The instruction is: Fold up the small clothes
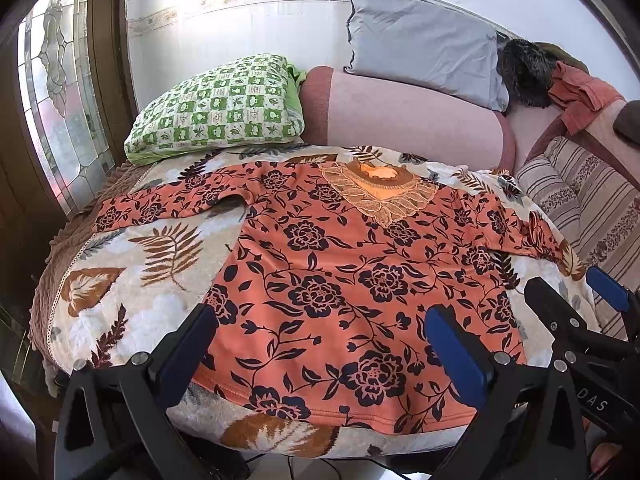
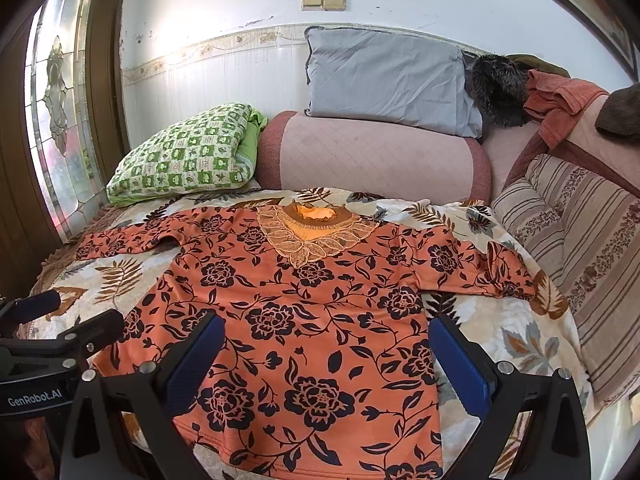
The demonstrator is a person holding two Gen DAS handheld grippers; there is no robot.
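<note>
The orange top (image 1: pixel 352 276) with black flowers lay flat and spread out on the leaf blanket (image 1: pixel 132 264) that covered the bed. Its front faced up, its lace neck (image 1: pixel 378 194) pointed away toward the pillows, and both sleeves stuck out to the sides. Its bottom hem (image 1: pixel 320 416) was the part nearest to the two grippers. In the left wrist view the left gripper (image 1: pixel 320 348) was wide open and held nothing. The top's lower half showed in the gap between its two blue pads (image 1: pixel 456 356), and the pads sat above the cloth near the hem; I could not tell if they touched it. In the right wrist view the right gripper (image 2: pixel 326 360) was also wide open and held nothing, with the top's lower half showing between its pads (image 2: pixel 460 364). The two grippers were side by side, each seen at the edge of the other's view. Behind the top sat a green checked pillow (image 1: pixel 216 108), a pink bolster (image 1: pixel 404 116), and a grey pillow (image 1: pixel 420 44) leaning on the white wall (image 1: pixel 240 44). A striped cushion (image 2: pixel 580 248) lay to the right.
</note>
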